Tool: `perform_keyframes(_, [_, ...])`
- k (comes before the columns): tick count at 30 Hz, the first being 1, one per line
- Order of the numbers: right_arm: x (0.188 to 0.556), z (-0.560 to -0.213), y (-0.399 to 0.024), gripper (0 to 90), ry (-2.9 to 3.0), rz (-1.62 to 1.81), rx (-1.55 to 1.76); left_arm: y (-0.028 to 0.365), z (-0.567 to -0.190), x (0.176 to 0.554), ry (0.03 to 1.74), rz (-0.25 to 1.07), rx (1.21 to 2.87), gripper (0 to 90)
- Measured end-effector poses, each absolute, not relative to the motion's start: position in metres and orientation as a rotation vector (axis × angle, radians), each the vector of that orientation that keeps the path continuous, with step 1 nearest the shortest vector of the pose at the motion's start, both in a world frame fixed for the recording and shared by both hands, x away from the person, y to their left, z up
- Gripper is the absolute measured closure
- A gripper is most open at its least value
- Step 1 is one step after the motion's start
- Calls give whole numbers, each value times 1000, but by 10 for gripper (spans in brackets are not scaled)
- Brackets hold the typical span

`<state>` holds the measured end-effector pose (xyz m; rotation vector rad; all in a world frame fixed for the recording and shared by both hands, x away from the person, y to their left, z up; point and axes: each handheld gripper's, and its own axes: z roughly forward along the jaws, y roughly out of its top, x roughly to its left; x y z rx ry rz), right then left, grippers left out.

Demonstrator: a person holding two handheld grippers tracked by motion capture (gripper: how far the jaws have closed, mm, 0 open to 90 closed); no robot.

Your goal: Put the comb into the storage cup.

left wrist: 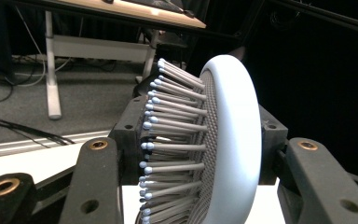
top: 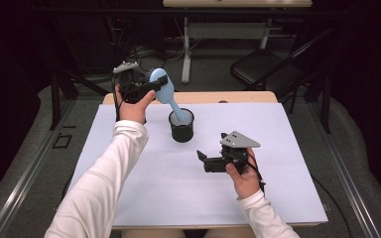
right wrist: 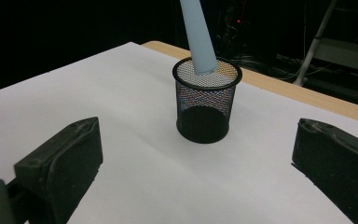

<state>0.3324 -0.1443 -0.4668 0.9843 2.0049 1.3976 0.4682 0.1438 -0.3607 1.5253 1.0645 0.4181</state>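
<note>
Left gripper: jaws clamped on the head of the pale blue hairbrush, bristles against one pad, smooth back against the other.
Brush: tilted, handle running down and away from the jaws, tip inside the rim of the black mesh cup.
Right gripper: jaws spread wide, holding nothing, near the cup on the white table.
Risk: springy bristles give poor purchase, so the head may slip or twist.
Risk: the leaning handle could lever the unsteadied cup over.
</note>
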Motion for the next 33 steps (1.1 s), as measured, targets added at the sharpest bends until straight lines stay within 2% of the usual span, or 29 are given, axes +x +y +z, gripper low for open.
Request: perform_keyframes(33, [333, -467, -145, 22, 2005, 1396, 986, 122, -375, 478, 1007, 512, 1654, 497])
